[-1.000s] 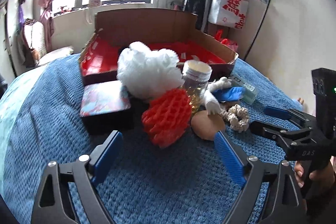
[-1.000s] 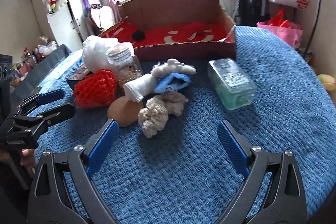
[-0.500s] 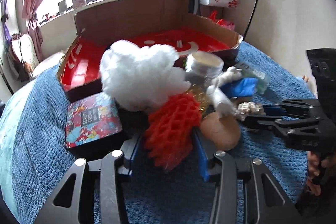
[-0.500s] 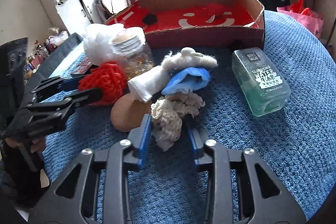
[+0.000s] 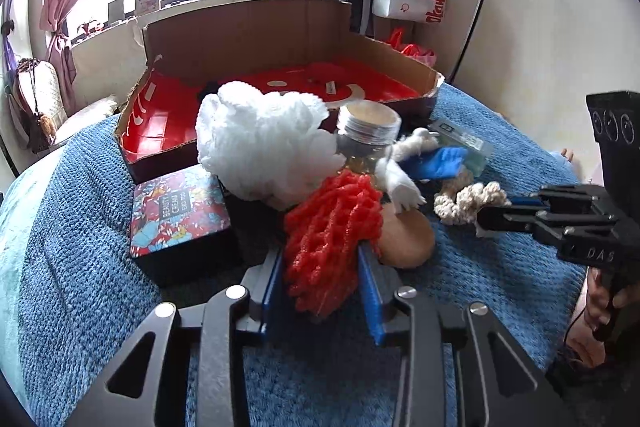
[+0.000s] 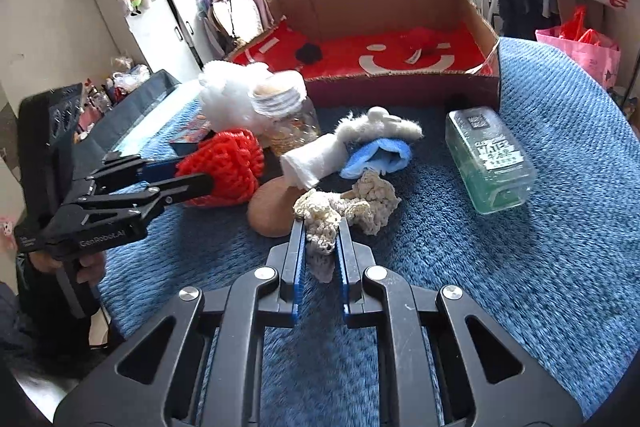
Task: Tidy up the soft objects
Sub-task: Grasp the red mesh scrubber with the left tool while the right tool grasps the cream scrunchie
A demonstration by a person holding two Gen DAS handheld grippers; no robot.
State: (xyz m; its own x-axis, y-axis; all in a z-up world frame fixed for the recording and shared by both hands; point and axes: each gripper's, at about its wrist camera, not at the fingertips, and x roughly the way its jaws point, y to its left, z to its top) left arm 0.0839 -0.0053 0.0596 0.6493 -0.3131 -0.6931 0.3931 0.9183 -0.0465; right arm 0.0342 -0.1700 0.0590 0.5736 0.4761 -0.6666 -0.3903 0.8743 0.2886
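Soft objects heaped on blue knit bedspread (image 6: 520, 287), in front of open cardboard box (image 5: 248, 27) lined in red. Largest first: fluffy white pompom (image 5: 264, 147), shaggy and rounded, leaning against glass jar (image 5: 366, 135); red foam net sleeve (image 5: 332, 227), open-mesh and springy, clenched between blue pads of left gripper (image 5: 322, 275); white-and-blue plush piece (image 6: 360, 151), fuzzy, lying just beyond; cream crocheted scrunchie (image 6: 340, 211), knobbly and limp, pinched at its near end by right gripper (image 6: 320, 243) (far loop trailing on bedspread). Tan flat oval pad (image 6: 270, 207) touching both gripped pieces. Hard items nearby, likely to stay put: printed flat box (image 5: 178, 207), clear rectangular bottle (image 6: 490, 167).

Both grasps apparently set, lift toward cardboard box judged next. Best raised straight up and slowly, since mesh may snag pompom fibres and scrunchie's loose loop could drag oval pad. Firm squeeze tolerable on both, being compressible; jar worth avoiding.
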